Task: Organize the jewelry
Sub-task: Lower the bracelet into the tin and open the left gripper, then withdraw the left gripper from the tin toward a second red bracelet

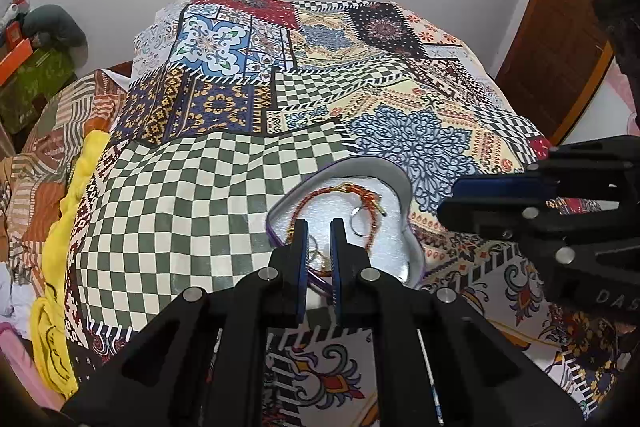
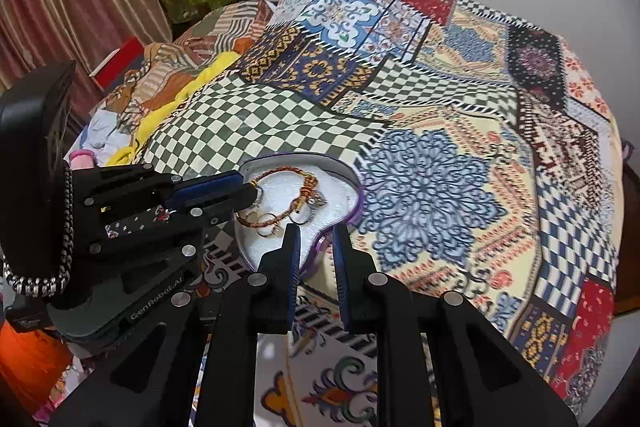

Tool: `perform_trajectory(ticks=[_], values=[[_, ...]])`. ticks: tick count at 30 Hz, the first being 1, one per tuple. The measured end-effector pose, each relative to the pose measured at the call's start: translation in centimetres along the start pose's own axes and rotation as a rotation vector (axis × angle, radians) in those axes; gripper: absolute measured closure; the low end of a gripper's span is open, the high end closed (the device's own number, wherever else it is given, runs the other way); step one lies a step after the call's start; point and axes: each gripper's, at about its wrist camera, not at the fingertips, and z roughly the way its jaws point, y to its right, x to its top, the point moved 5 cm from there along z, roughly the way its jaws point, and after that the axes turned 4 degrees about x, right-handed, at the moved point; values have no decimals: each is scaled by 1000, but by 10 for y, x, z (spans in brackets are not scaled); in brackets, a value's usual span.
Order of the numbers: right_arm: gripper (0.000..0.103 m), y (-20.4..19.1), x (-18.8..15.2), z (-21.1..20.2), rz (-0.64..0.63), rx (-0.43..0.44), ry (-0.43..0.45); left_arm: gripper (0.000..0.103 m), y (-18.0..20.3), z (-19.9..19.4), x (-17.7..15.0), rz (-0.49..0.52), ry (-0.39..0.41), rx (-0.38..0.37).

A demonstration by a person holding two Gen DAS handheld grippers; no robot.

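Between the left tongs (image 1: 320, 227), whose fingers stand a little spread and pinch nothing, lies the near part of a heart-shaped tray (image 1: 412, 251) with a purple rim and white lining. The red-and-gold beaded bracelet (image 1: 360, 197) curls just beyond their tips, with small metal rings (image 1: 356, 223) beside it. The right tongs (image 2: 316, 233) are likewise a little spread and empty, straddling the tray's near rim.

The step looks like picking a piece out of the tray. To do it well, I would judge, one pair should steady the rim while the other comes down over a single strand or ring, closing slowly so thin metal does not slip out or drag its neighbours along. The pieces overlap, so a tangle is the likely trouble.

The right wrist view shows the left tongs from the side, their tips over the tray's far-left edge near the gold rings (image 2: 264, 221). The left view half hides those rings behind its own fingers. All rests on a patchwork bedspread (image 1: 224, 187).
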Motion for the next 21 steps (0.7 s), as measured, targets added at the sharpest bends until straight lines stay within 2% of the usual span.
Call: perform_trajectory(ticks=[6, 9, 11, 13, 15, 21], values=[[88, 12, -5, -25, 16, -38, 45, 93, 6, -16, 1, 9, 10, 11], [88, 21, -8, -38, 26, -57, 63, 80, 8, -27, 2, 10, 22, 21], [85, 27, -11, -45, 29, -73, 73, 68, 9, -35, 2, 4, 38, 23], [72, 34, -15, -51, 37, -93, 83, 67, 10, -42, 2, 2, 48, 20], [67, 41, -20, -54, 50, -101, 92, 66, 12, -47, 0, -3, 51, 14], [67, 51, -47, -49, 57, -119, 57, 63, 20, -48, -11, -2, 34, 3]])
